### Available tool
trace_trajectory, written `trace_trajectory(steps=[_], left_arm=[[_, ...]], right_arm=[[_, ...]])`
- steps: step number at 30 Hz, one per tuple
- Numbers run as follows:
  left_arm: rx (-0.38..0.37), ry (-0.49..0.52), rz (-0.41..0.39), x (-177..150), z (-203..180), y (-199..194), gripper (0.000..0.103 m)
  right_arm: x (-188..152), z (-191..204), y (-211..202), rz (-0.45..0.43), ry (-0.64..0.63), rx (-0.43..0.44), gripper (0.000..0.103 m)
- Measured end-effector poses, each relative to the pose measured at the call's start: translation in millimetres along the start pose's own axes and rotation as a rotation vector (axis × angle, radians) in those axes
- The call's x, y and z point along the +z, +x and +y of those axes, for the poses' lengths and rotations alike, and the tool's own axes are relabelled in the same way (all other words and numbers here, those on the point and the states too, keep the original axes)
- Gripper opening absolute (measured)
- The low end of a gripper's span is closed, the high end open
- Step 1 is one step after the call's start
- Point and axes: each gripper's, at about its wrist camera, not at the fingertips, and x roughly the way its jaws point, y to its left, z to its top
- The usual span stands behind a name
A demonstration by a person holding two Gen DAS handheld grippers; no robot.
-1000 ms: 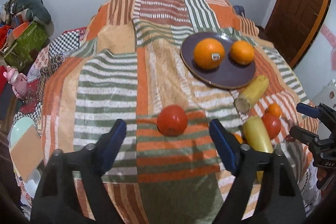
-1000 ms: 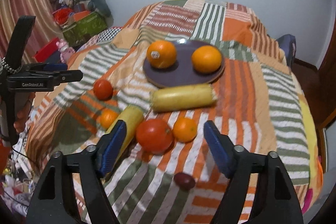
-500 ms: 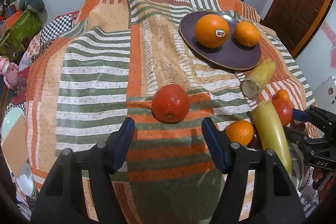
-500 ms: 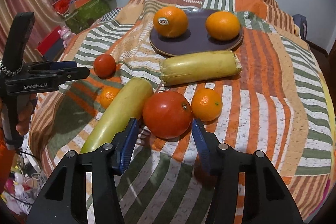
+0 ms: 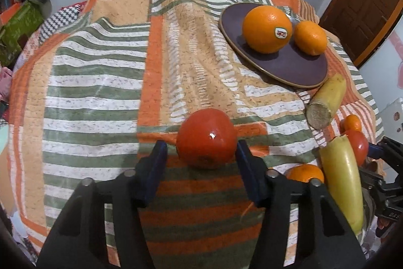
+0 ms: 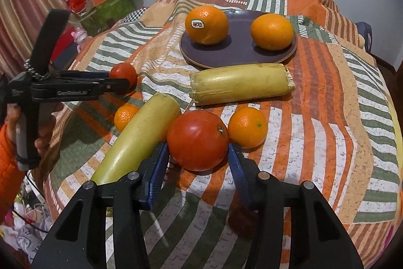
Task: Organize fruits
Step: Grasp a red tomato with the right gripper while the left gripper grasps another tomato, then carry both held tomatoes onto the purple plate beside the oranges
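A dark purple plate [image 5: 289, 68] [image 6: 241, 56] holds a large stickered orange [image 5: 267, 28] [image 6: 206, 24] and a smaller orange [image 5: 311, 38] [image 6: 272, 31]. My left gripper [image 5: 201, 155] is open, its blue pads at either side of a small red tomato [image 5: 207, 139] [image 6: 124, 73] on the bed. My right gripper [image 6: 197, 155] is open around a larger red tomato [image 6: 197, 140] [image 5: 359, 144]. Two small mandarins [image 6: 248, 127] [image 6: 125, 115] and two yellow-green stalk pieces [image 6: 239, 83] [image 6: 141, 140] lie beside it.
The fruit lies on a patchwork striped bedspread [image 5: 100, 82]. A green box and soft toys [image 6: 105, 6] sit by the wall at the left. A wooden door [image 5: 362, 6] stands at the right. My left gripper also shows in the right wrist view [image 6: 118, 86].
Both grippers have moved forward and down. The small tomato now sits between the left pads, the large tomato between the right pads. Both stay open.
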Motion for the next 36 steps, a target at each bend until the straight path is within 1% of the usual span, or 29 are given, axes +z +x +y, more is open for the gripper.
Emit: trace_trajectory(steps=[1,6,10,18,26,29,31,36], left_arm=[[-0.011,0.003,0.000,-0.2,-1.5,-0.4,0.046],[0.032,0.038,-0.012,-3.3,-9.6,-4.4,0.045],[0.026,0.042,-0.021,-5.9,-10.5,-13.7,0.045],[0.018,0.047,-0.083,-5.4,-18.7,-44.8,0.045],[-0.019,0.079,-0.160,10.2,-42.5,-73.1,0.045],[-0.021,0.093,-0.189,17.3,-53.6,-78.1,0.045],[-0.031,0.103,-0.200,22.7,-61.2,-78.6,0.045],[-0.051,0.124,-0.197,35.4,-76.5,-70.8,0.045]], right_arm=[[0.3,-0.3,0.0,0.001,-0.001,0.002,0.045],[1.4,0.0,-1.7,0.000,0.001,-0.002,0.044],[1.3,-1.3,-8.1,-0.013,0.010,-0.006,0.044],[9.3,0.0,-29.3,-0.070,0.006,-0.013,0.044],[34.0,-3.7,-48.5,-0.155,-0.013,-0.044,0.044],[44.7,-8.4,-52.4,-0.185,-0.017,-0.059,0.044],[52.4,-12.5,-53.8,-0.202,-0.017,-0.066,0.044],[65.2,-21.8,-53.0,-0.227,-0.014,-0.079,0.044]])
